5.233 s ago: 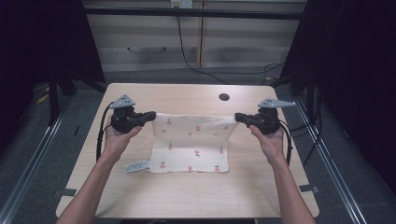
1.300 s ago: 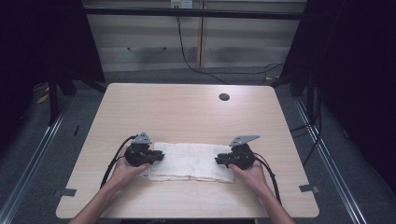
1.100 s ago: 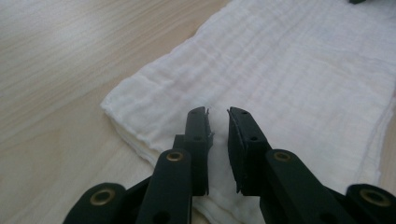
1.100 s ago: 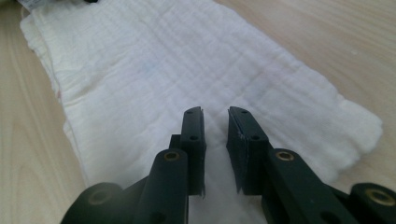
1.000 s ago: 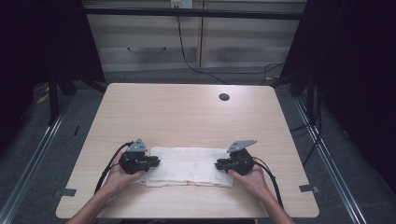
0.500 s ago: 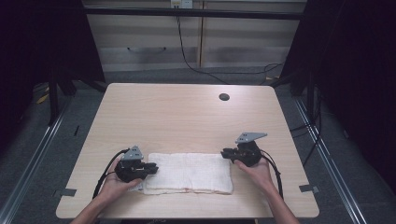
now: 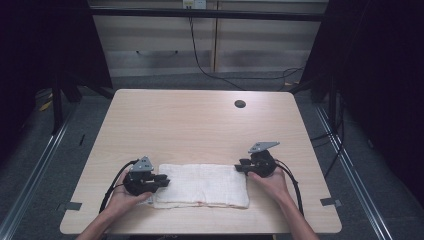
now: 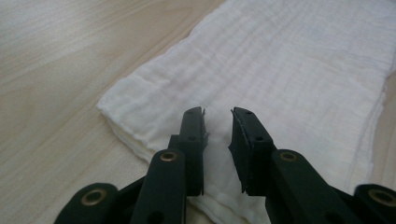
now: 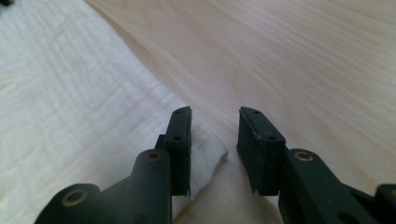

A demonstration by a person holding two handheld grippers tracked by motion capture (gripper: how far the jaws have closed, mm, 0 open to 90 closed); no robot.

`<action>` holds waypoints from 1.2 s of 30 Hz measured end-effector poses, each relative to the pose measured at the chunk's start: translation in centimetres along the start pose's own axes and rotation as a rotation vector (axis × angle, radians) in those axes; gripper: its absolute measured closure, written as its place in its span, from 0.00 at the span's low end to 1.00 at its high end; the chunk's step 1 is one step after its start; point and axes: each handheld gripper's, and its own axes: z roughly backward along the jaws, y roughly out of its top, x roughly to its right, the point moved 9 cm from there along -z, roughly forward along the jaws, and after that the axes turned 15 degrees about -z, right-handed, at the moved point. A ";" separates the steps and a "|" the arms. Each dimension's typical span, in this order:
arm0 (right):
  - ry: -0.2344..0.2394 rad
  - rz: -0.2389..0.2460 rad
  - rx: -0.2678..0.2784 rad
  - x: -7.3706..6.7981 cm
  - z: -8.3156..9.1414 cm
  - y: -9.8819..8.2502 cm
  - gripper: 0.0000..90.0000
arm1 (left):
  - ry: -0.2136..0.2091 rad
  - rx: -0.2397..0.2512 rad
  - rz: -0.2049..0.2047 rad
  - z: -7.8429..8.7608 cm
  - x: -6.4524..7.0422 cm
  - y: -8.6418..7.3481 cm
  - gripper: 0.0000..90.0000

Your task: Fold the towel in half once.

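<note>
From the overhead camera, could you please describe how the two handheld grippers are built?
Both the left gripper and right gripper are black, each topped by a grey three-cornered plate and trailing a black cable. Their flat black jaws hang on arms with brass-coloured rivets. The forearms are bare.

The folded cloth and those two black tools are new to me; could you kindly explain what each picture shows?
A person sits at a wooden table with a hand-held tool in each hand. The high view looks down from above: the left gripper and right gripper sit at the two ends of a folded white cloth. The other two pictures come from cameras riding on each tool, looking along its black jaws. In both, the jaws stand apart above the cloth, having just been opening; nothing is held.
</note>
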 end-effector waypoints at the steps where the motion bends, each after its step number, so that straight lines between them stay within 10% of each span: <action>1: -0.006 0.011 0.005 0.0 0.0 0.0 0.76 | -0.001 -0.001 0.007 0.0 0.0 0.0 0.81; 9: 0.013 0.013 0.011 -0.4 0.2 -0.5 0.96 | 0.008 0.002 0.035 0.7 -0.1 0.5 0.70; 20: 0.030 -0.022 0.007 -0.2 -0.1 -0.1 0.97 | 0.083 0.023 0.132 0.9 -5.5 1.9 0.68; 29: 0.034 -0.028 0.008 -0.2 -0.2 -0.1 0.97 | 0.048 -0.032 0.117 -0.9 -5.6 0.5 0.64; 36: 0.034 -0.032 0.006 -0.2 -0.2 -0.1 0.97 | 0.032 -0.041 0.073 -0.9 -5.0 0.4 0.87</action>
